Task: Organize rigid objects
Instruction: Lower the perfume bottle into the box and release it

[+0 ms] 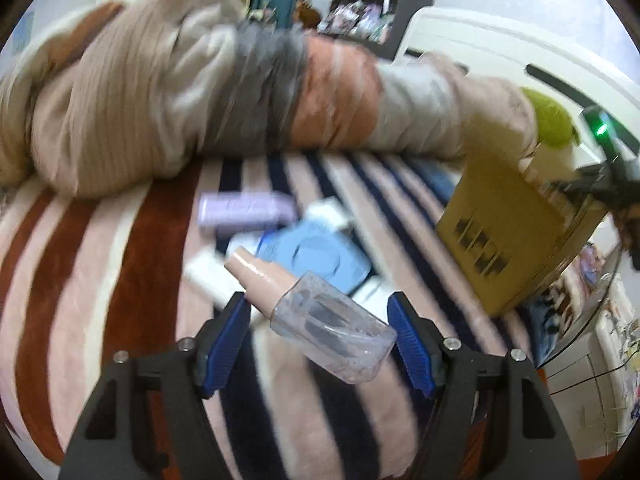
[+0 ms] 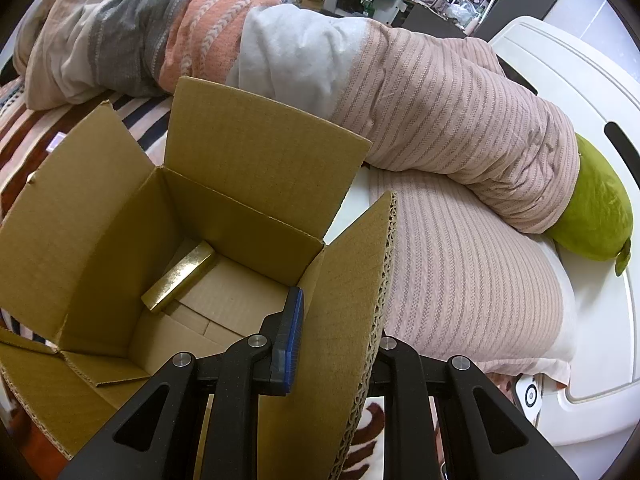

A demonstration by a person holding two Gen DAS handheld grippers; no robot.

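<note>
Left gripper (image 1: 316, 340) jaws standing wide, flanking clear-capped pink bottle (image 1: 308, 300) lying tilted mid-bed on striped blanket (image 1: 80, 280), not yet gripping. Bottle looking light, rigid, smooth plastic, likely slippery; clear cap may pop off, so pinching across pink body seems safer. Right gripper (image 2: 336, 344) jaws clamping flap of cardboard box (image 2: 240, 168), steadying it; gold box (image 2: 180, 276) lying inside.

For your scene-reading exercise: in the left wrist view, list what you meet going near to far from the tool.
Clear bottle with pink cap → blue packet → lilac bottle → rolled bedding.
</note>
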